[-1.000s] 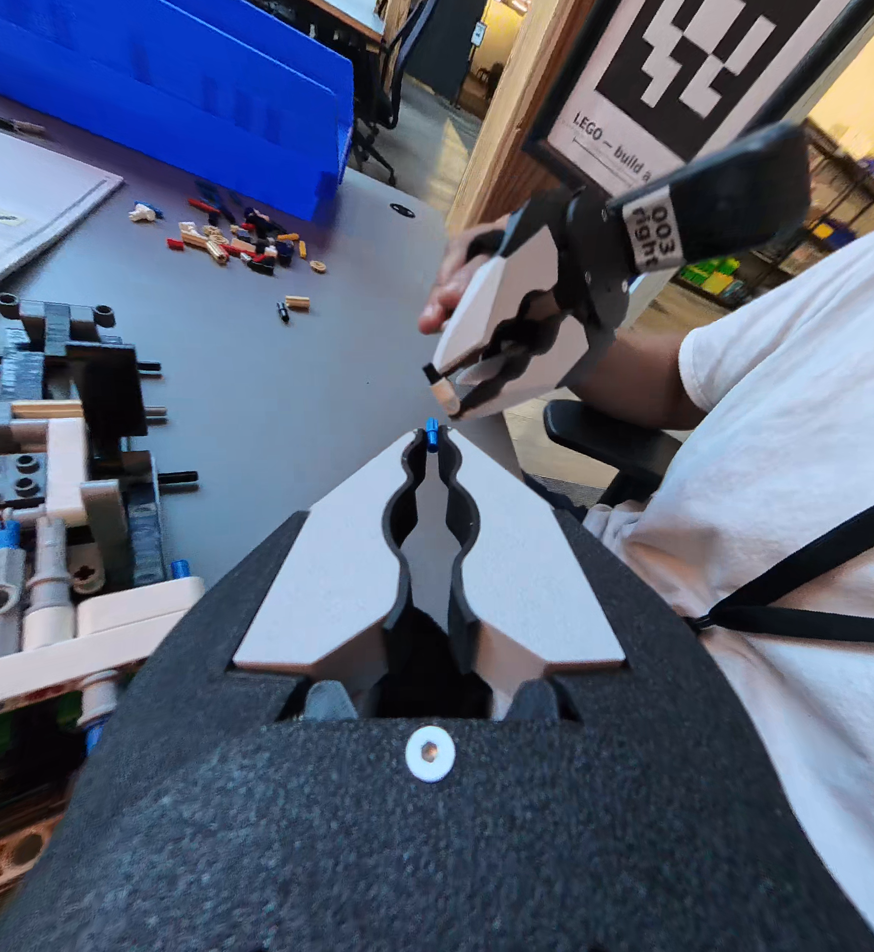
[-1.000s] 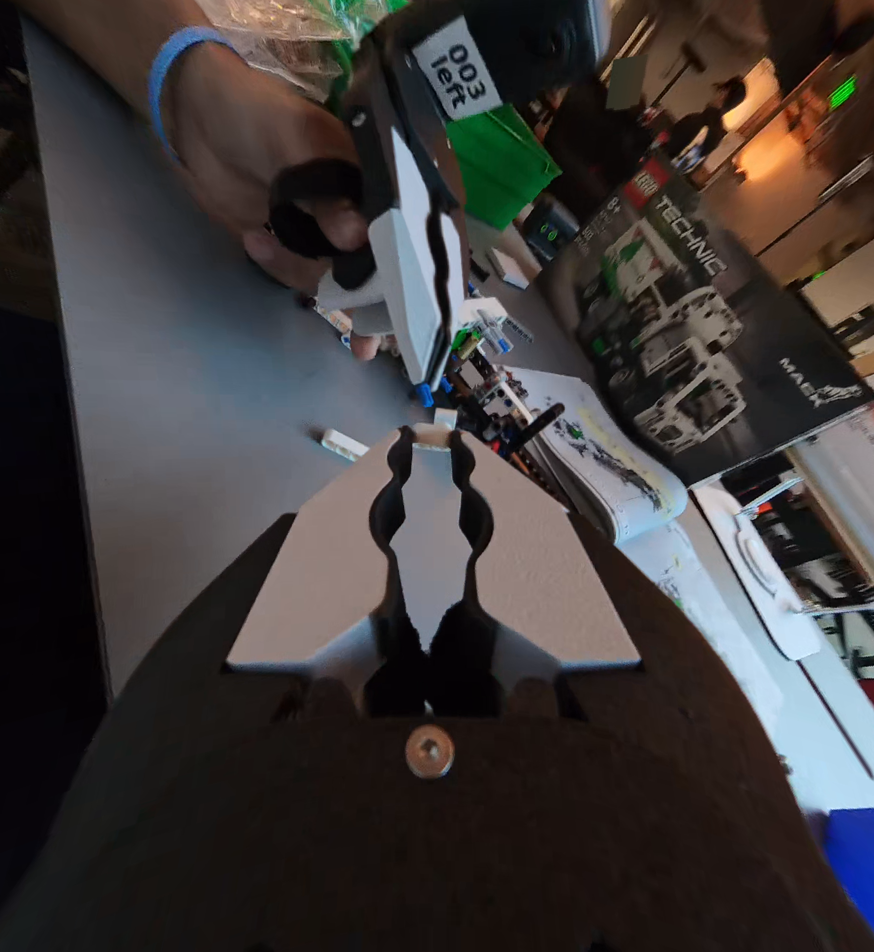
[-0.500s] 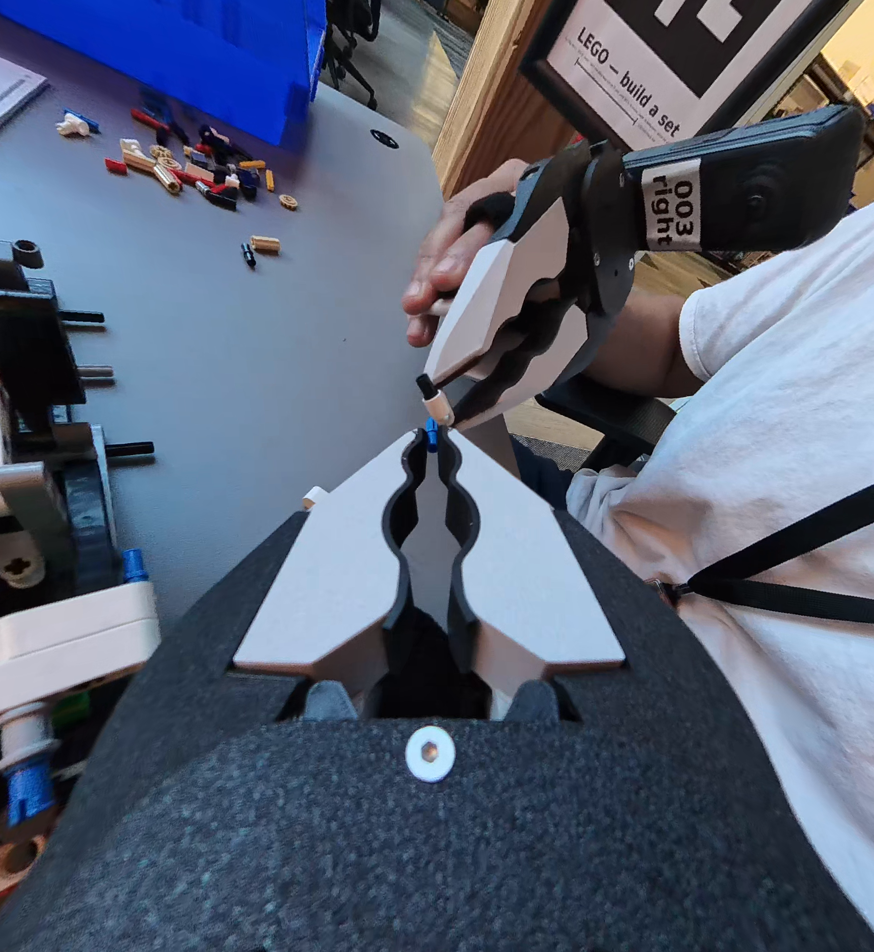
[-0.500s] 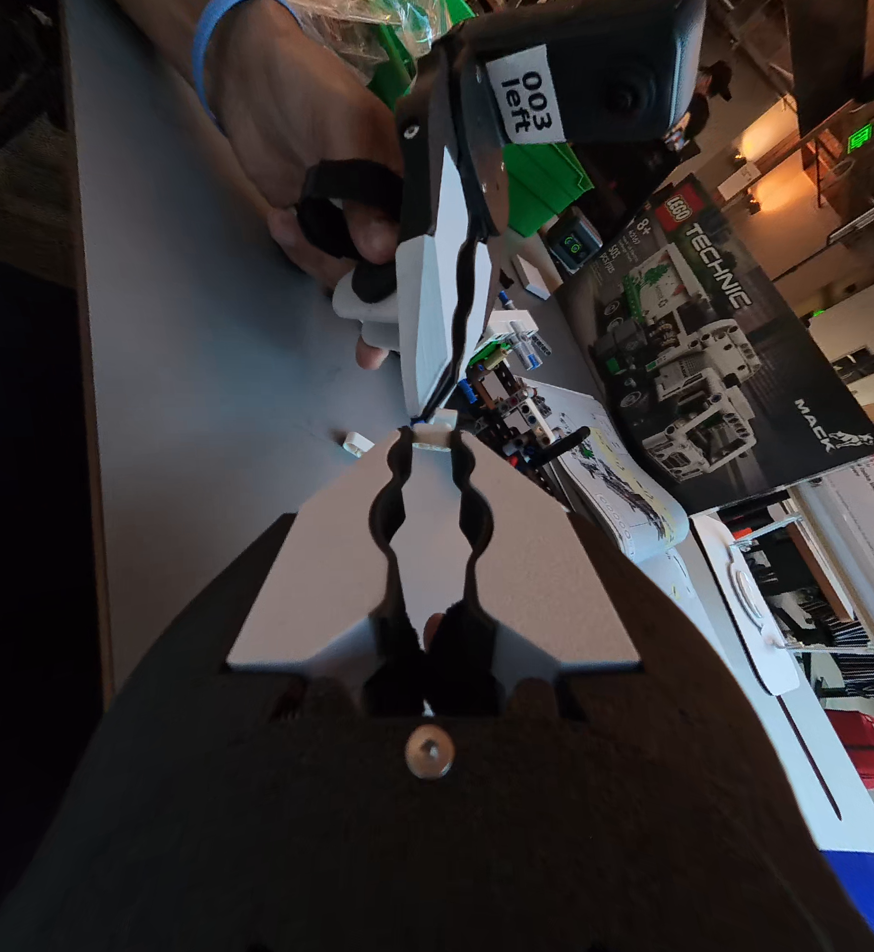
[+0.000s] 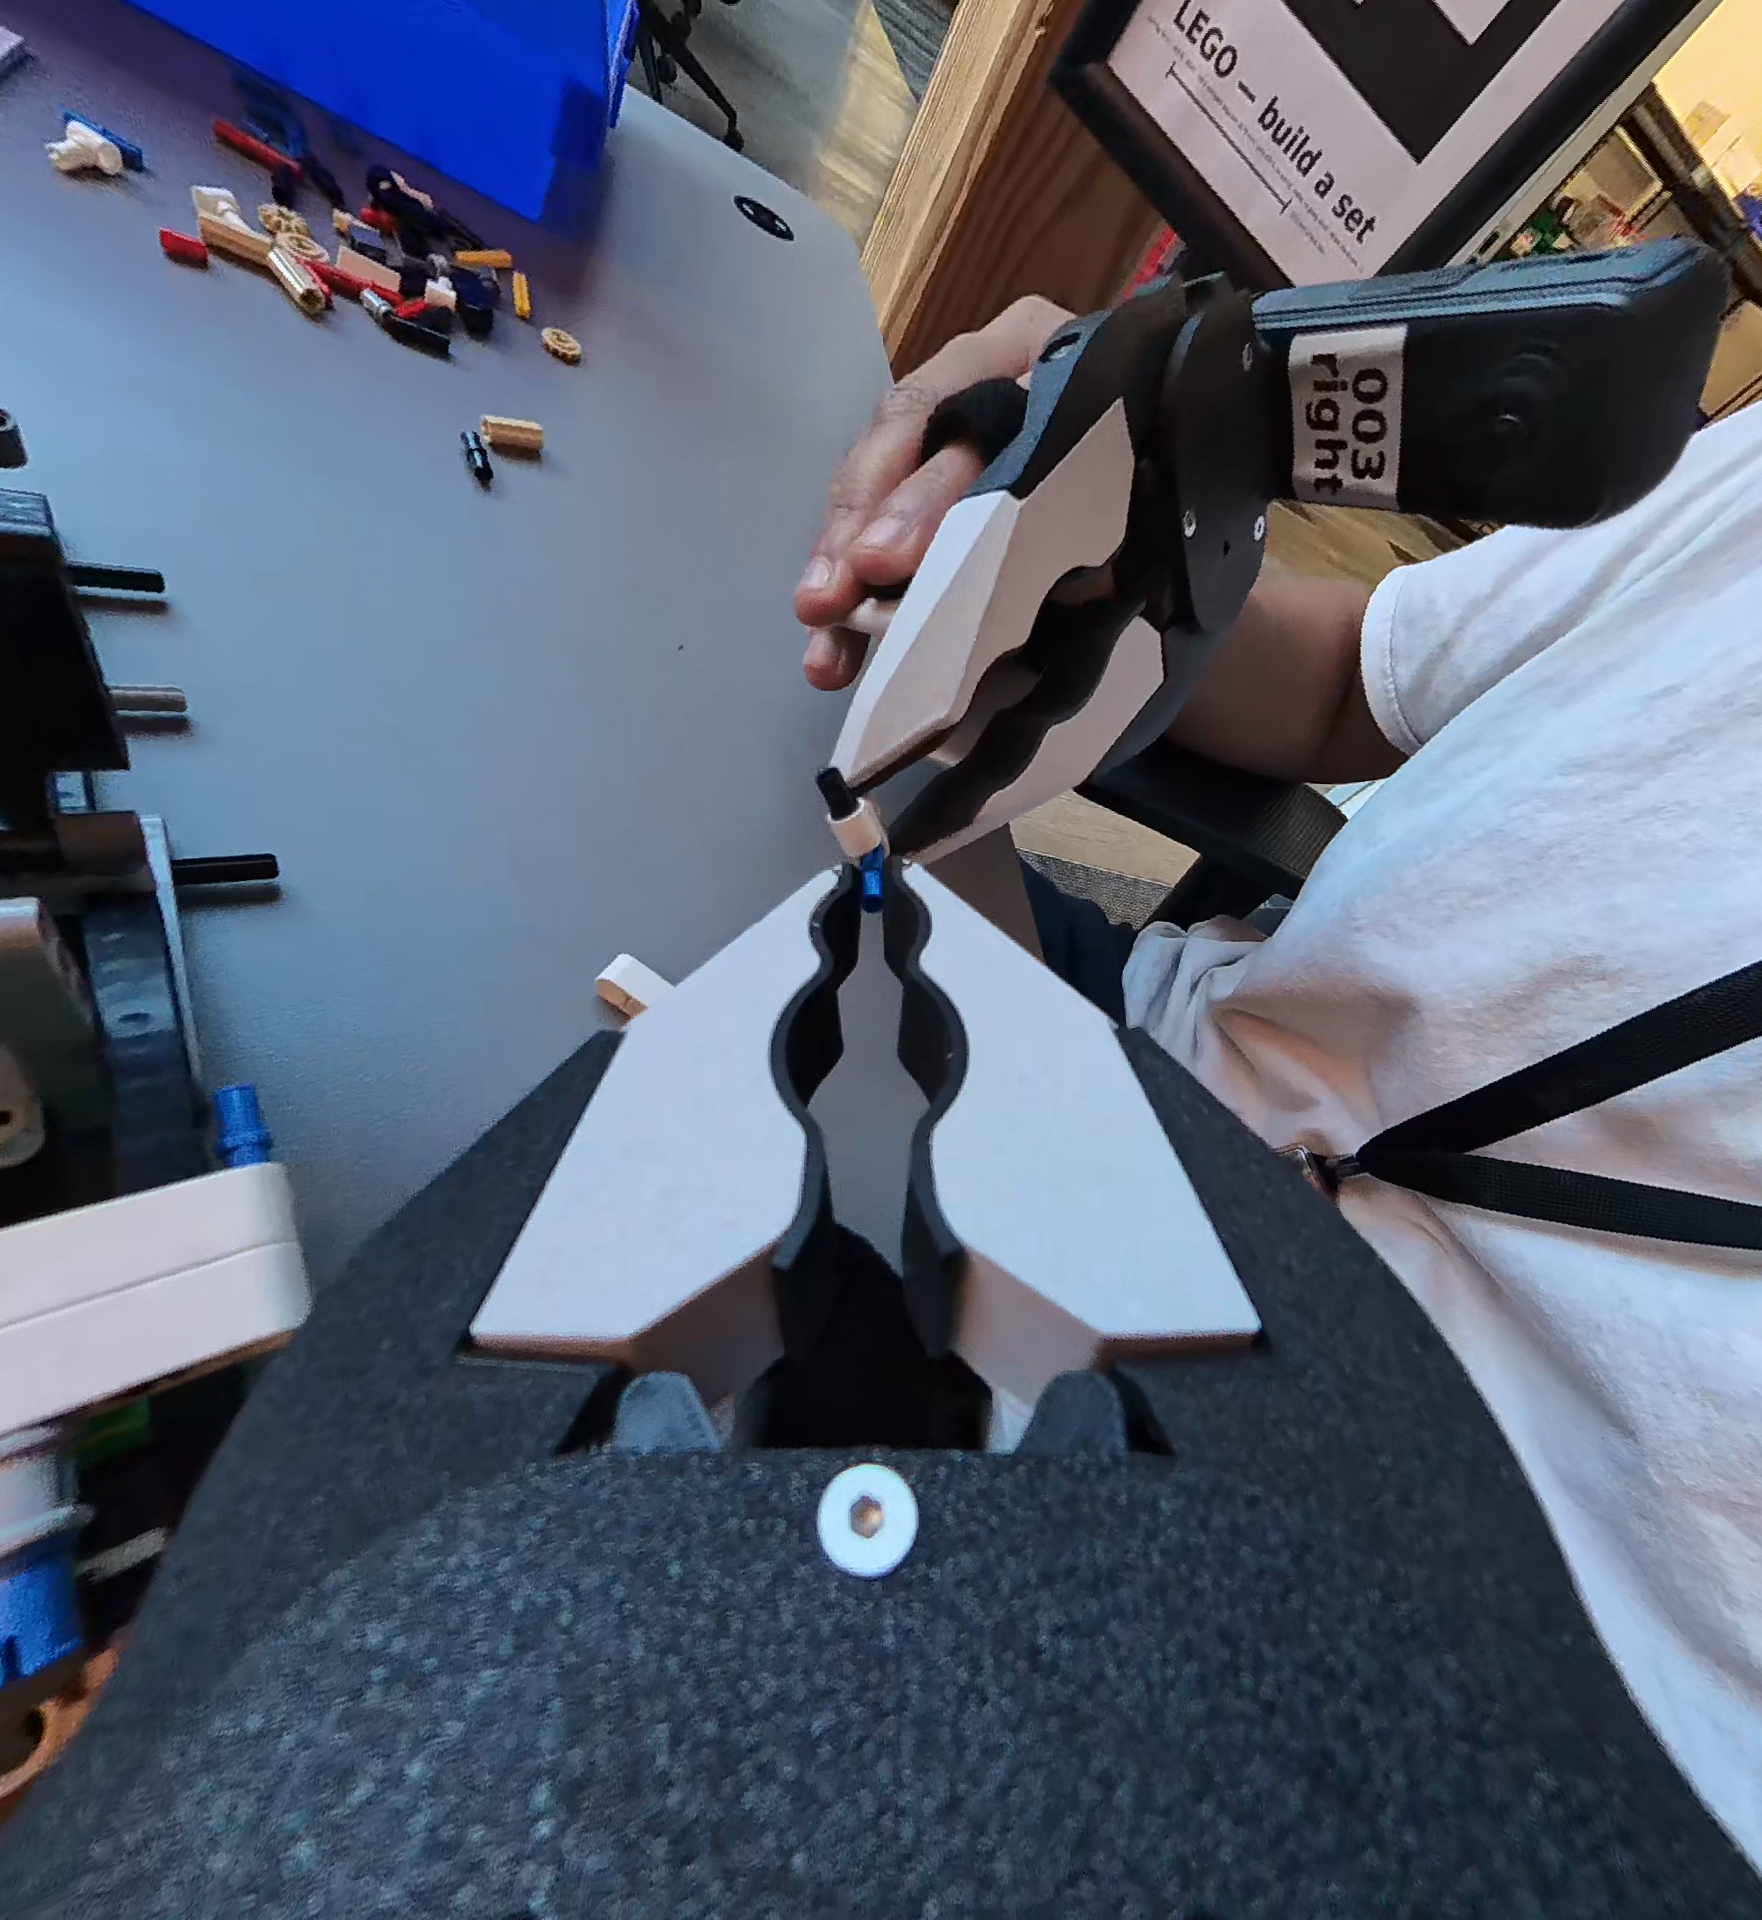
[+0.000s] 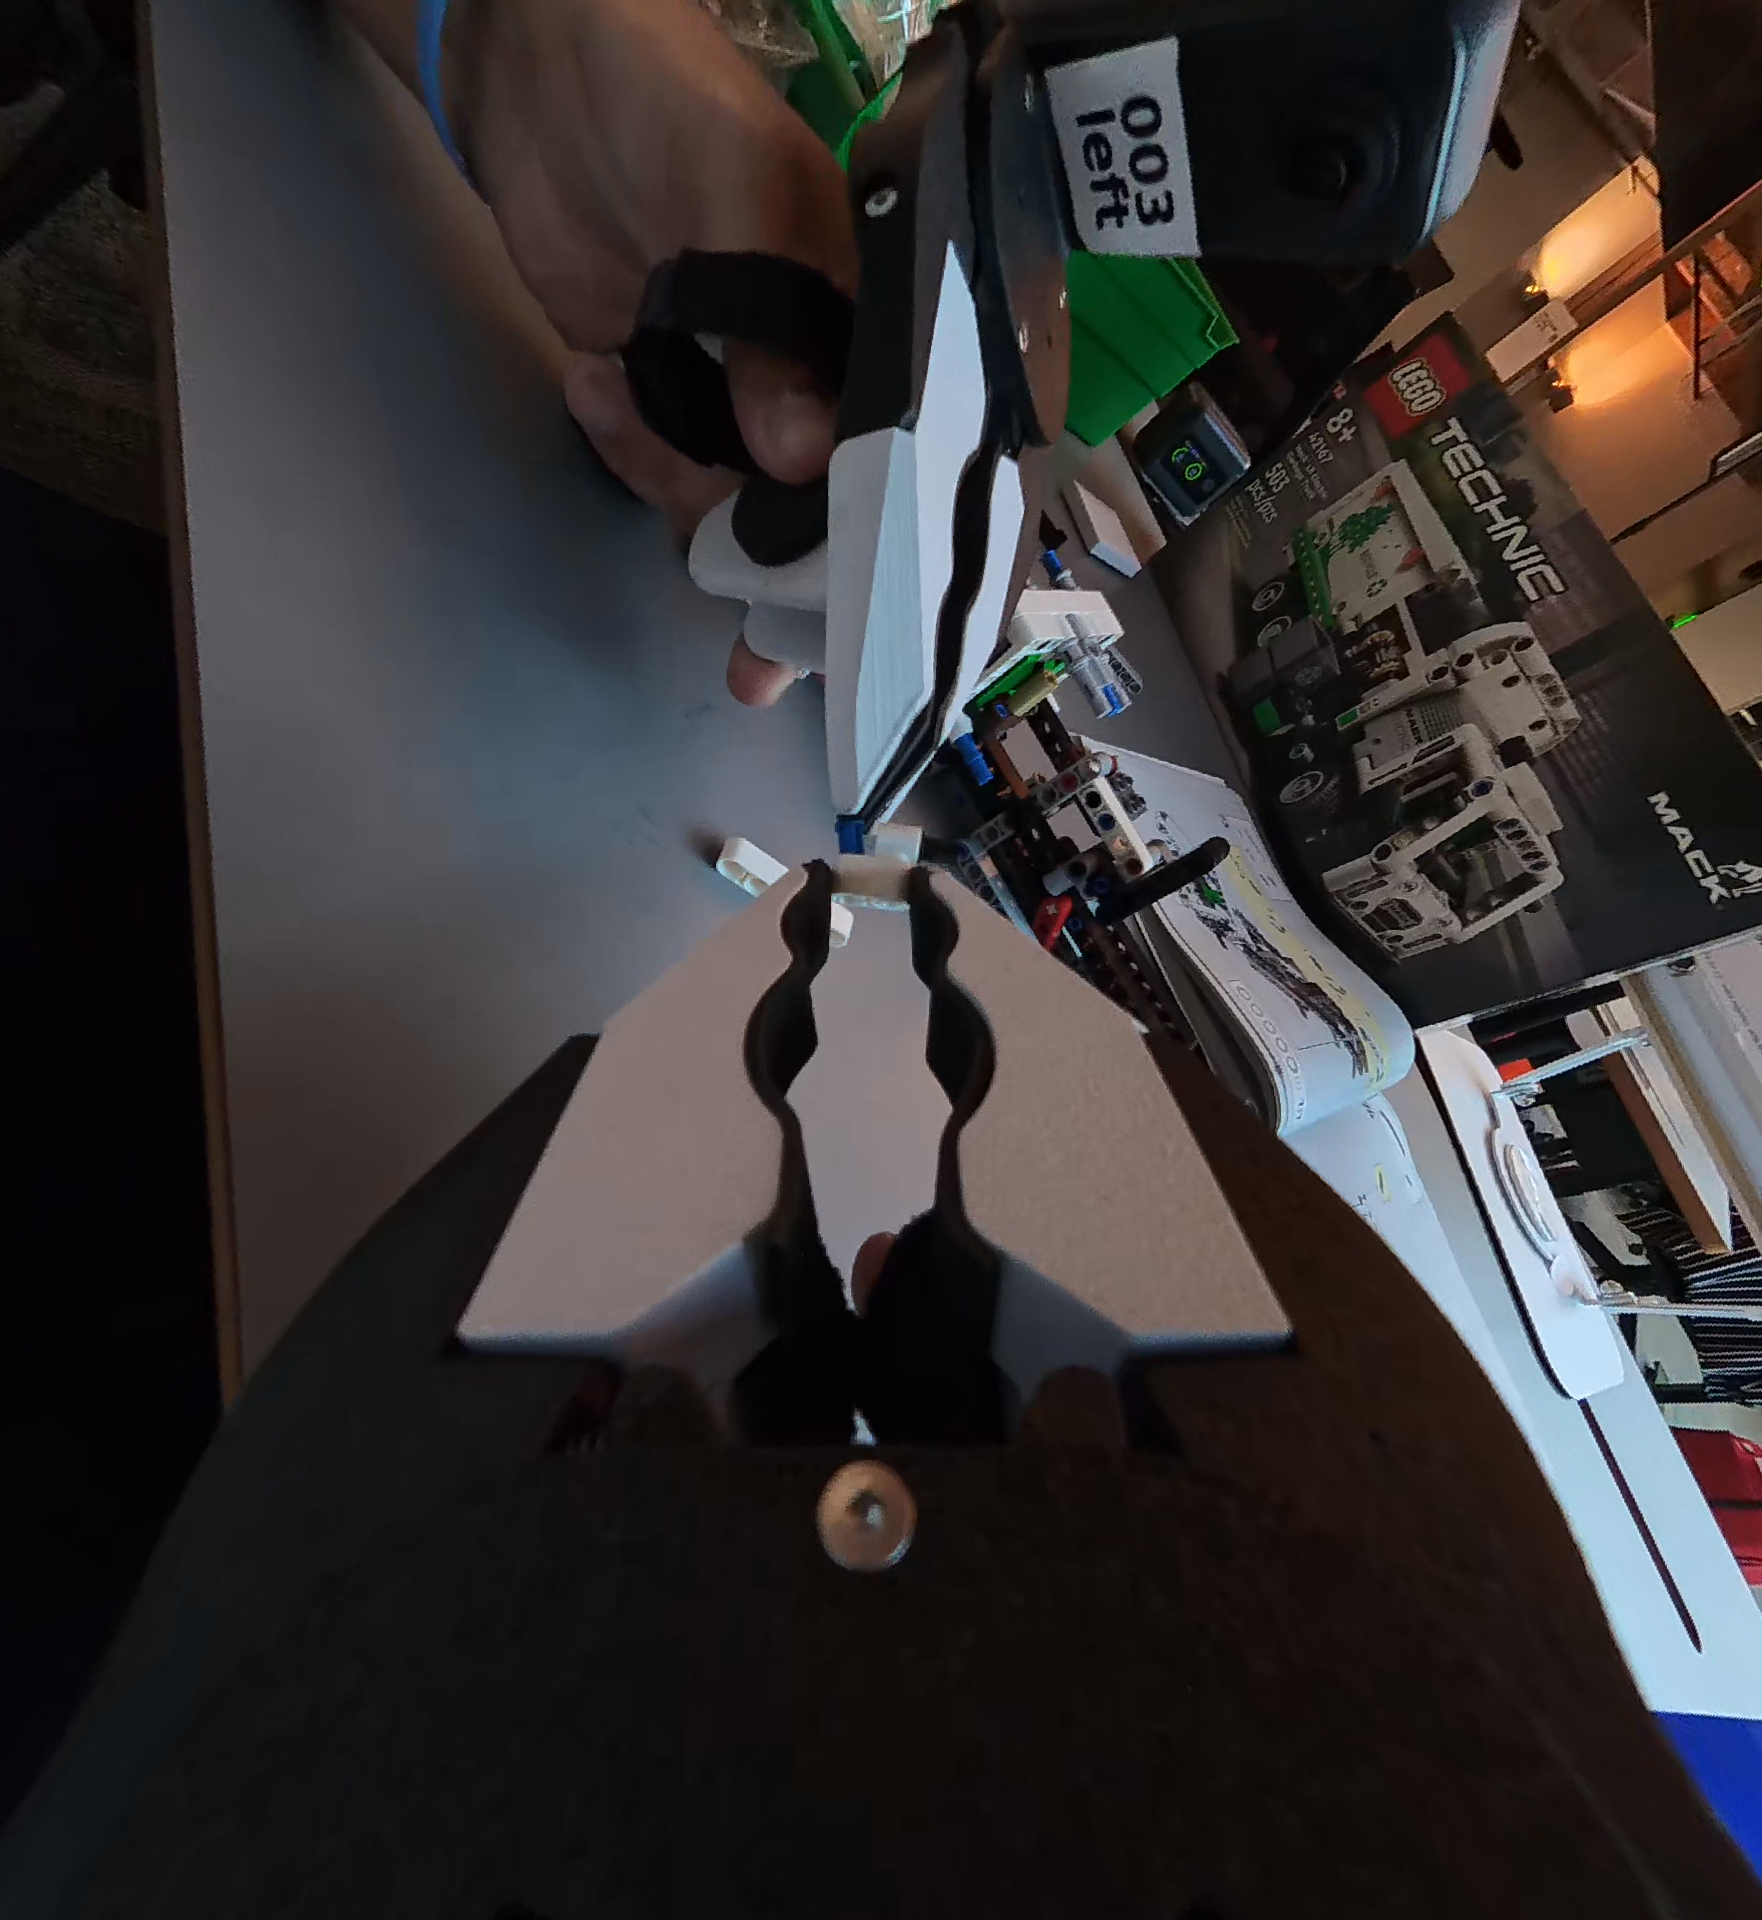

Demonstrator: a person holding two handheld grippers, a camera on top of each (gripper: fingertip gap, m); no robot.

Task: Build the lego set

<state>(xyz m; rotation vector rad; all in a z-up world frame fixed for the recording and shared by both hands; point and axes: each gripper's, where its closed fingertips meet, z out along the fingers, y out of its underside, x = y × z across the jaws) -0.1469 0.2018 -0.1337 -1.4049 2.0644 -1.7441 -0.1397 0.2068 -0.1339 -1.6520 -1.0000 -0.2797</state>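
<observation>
My left gripper (image 5: pixel 869 878) is shut on a small blue pin (image 5: pixel 871 891) that sticks out past its tips. My right gripper (image 6: pixel 866 885) is shut on a small white connector (image 6: pixel 869 883), which has a black pin (image 5: pixel 835 792) in its far end. The two grippers meet tip to tip above the table's near edge, and the white connector (image 5: pixel 853 828) touches the blue pin's end. The partly built model (image 5: pixel 46 935) of black, grey and white beams stands at the left; in the right wrist view it (image 6: pixel 1043 800) lies behind the left gripper (image 6: pixel 861 826).
A pile of loose parts (image 5: pixel 368 260) lies before a blue bin (image 5: pixel 441 62). A small white piece (image 6: pixel 747 862) lies on the grey table (image 5: pixel 503 644) near the grippers. An open instruction booklet (image 6: pixel 1272 987) and the set's box (image 6: pixel 1479 675) are beyond the model. A person in a white shirt (image 5: pixel 1531 935) is close on the right. Left and right tips are no more than a few centimetres apart.
The two grippers have closed in on each other. The right gripper's white connector, apart from the blue pin a second ago, now touches its end. Both stay shut.
</observation>
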